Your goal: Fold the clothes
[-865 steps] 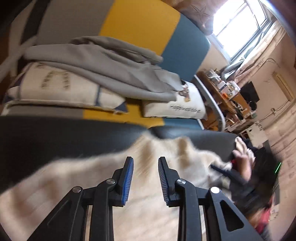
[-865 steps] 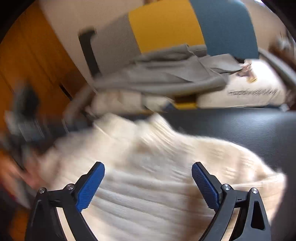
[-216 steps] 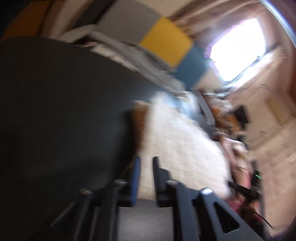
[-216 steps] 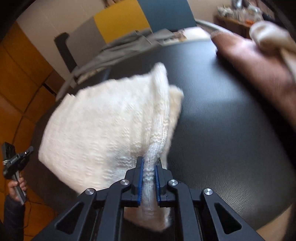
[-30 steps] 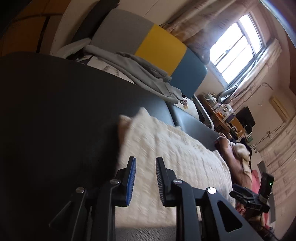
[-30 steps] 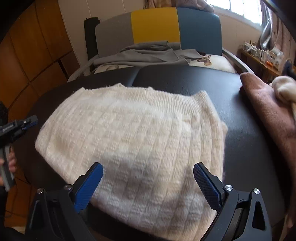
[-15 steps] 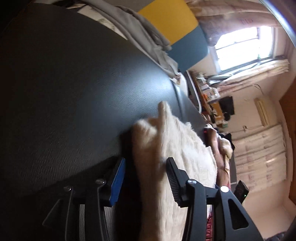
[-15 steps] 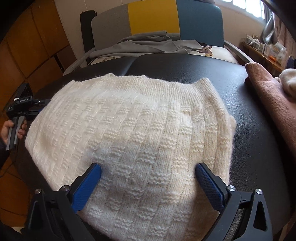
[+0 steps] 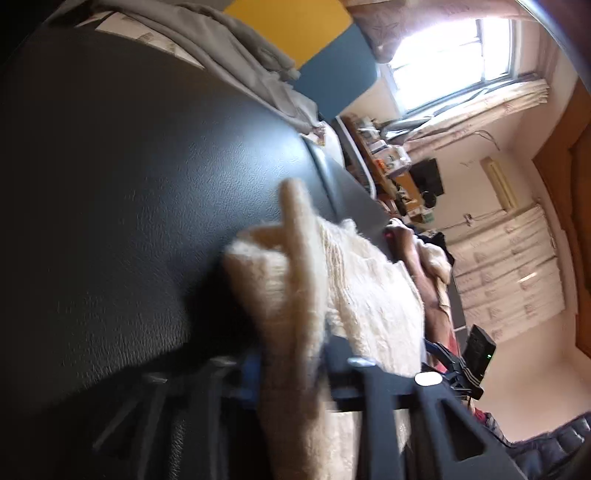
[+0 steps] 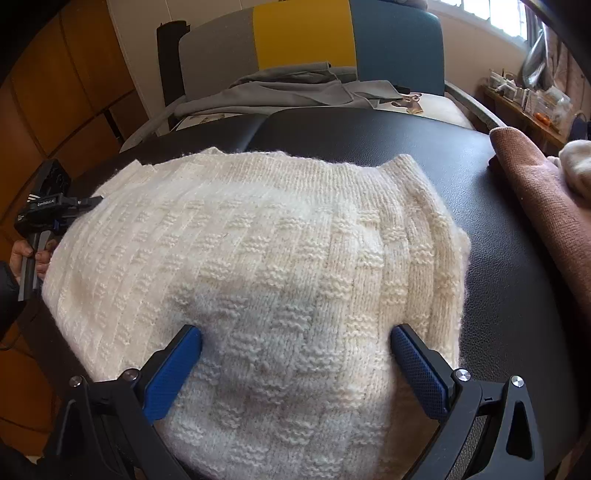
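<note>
My left gripper (image 9: 291,373) is closing its jaws on the near edge of the cream knit sweater (image 10: 266,258), a ridge of wool already bunched between them. My right gripper (image 10: 295,365) stands wide open, its pads resting on the knit, holding nothing. The sweater lies partly folded on the black padded table (image 10: 517,295). I would let the left bite take the whole thickness before lifting, then carry it across evenly. A brown garment (image 10: 535,206) lies along the table's right edge; grey clothes (image 10: 295,88) are heaped on a grey, yellow and blue chair (image 10: 303,33) beyond; a window (image 9: 454,62) is lit.
</note>
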